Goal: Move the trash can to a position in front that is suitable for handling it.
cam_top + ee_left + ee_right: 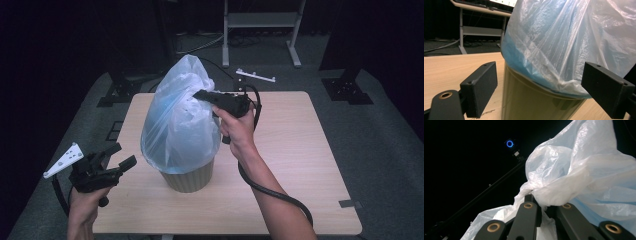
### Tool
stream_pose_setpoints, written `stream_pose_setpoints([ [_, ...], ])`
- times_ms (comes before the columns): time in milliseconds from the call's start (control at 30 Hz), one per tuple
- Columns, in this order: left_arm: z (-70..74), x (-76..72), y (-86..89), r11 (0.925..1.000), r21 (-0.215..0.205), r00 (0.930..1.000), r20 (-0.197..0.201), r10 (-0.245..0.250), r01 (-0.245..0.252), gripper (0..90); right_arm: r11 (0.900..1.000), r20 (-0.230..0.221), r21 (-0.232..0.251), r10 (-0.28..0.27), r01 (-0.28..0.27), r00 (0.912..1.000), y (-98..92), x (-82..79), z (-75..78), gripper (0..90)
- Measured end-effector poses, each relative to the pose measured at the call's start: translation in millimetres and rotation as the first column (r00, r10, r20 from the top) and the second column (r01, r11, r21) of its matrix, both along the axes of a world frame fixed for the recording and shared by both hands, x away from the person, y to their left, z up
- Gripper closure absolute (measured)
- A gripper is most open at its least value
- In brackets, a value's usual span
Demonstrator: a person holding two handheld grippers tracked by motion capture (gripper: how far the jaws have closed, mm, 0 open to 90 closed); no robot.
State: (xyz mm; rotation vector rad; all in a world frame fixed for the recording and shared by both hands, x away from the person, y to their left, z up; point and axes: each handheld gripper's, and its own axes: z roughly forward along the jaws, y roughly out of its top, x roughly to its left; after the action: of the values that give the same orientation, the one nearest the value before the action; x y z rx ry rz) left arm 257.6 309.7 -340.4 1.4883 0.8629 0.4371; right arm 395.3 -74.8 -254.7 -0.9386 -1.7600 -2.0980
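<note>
A pale blue-white plastic bag (175, 120) bulges up out of a ribbed beige bin (192, 177) in the middle of the wooden table (300, 165). My right gripper (197, 94) is shut on a bunched fold near the bag's top and holds it up; in the right gripper view the plastic (579, 175) is pinched between the closed jaws of that gripper (541, 200). Over the table's front left corner, to the left of the bin, hangs my left gripper (125, 154). It is open, and its gap (540, 68) faces the bin (529, 100) and the bag (564, 37) without touching them.
A metal frame stand (260, 30) is on the floor behind the table, with a white bar (256, 76) lying near the far edge. Dark stand bases sit at the back left (117, 92) and back right (347, 87). A piece of tape (350, 203) marks the front right corner.
</note>
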Motion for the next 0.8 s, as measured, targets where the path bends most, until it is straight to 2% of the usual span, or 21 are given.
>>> stream_pose_setpoints([
  [267, -1.8, 1.0, -1.2, 1.0000, 0.001, 1.0000, -0.006, 0.000, 0.000, 12.1, 0.999, -0.016, 0.038, -0.024, 0.025, 0.9996, -10.4, 1.5, 4.9, 89.4],
  [800, -2.3, 1.5, -3.5, 1.0000, 0.002, 0.9999, -0.007, -0.008, 0.008, 12.0, 0.997, 0.016, 0.067, -0.038, 0.037, 0.9991, -15.2, -3.5, 30.4, 89.4],
])
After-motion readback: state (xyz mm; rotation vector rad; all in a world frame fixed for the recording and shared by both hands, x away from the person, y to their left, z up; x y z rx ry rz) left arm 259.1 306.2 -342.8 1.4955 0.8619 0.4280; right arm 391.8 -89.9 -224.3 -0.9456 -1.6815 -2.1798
